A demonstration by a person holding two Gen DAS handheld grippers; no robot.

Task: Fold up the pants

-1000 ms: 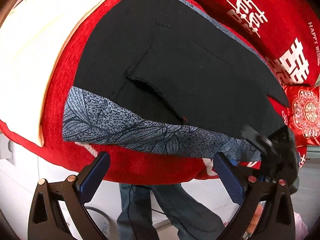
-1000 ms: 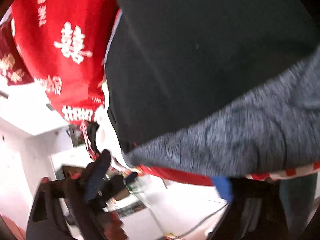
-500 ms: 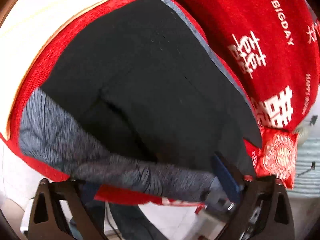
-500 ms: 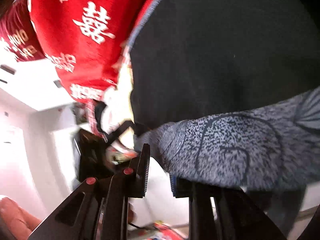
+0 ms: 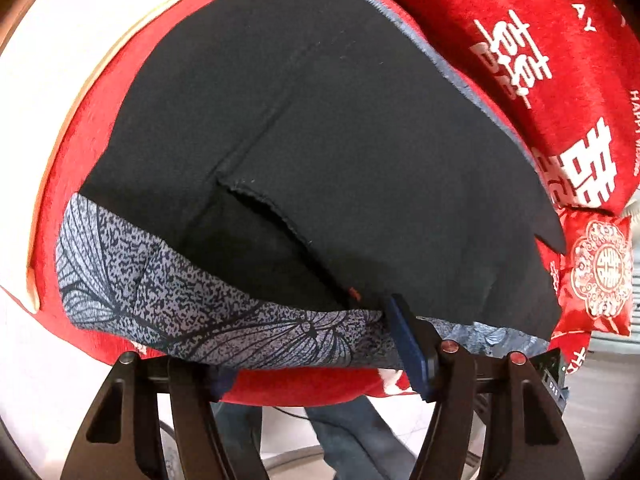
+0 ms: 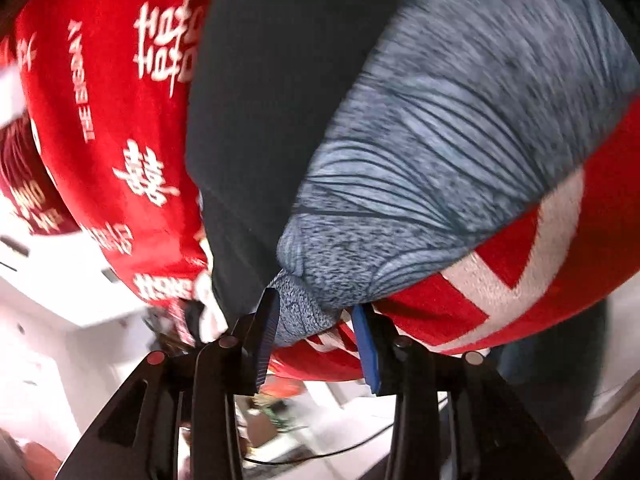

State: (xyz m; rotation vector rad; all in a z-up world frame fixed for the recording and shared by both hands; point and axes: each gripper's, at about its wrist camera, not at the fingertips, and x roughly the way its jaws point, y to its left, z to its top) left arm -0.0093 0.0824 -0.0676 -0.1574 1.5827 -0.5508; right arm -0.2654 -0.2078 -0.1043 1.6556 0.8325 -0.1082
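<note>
Black pants [image 5: 340, 152] lie flat on a red bedspread [image 5: 68, 152], their grey-blue leaf-print waistband [image 5: 168, 292] along the near edge. My left gripper [image 5: 308, 340] straddles the middle of that waistband. Its right finger [image 5: 408, 344] rests on top of the cloth, its left finger is mostly hidden under the band, and the jaws are closing. In the right wrist view the bunched end of the waistband [image 6: 460, 128] pokes between the jaws of my right gripper [image 6: 316, 308]. Those jaws are opening, and a gap shows beside the blue right pad [image 6: 366, 344].
Red cushions with white characters [image 5: 560, 80] line the far right, with a small embroidered red pillow [image 5: 604, 272] below them. A cream blanket [image 5: 60, 60] covers the left. The bed edge runs just under both grippers. A person's jeans [image 5: 352, 440] stand below it.
My left gripper came forward over the waistband and its jaws narrowed. The right gripper swung along the band to its end, nearly shut, then widened again around the bunched cloth.
</note>
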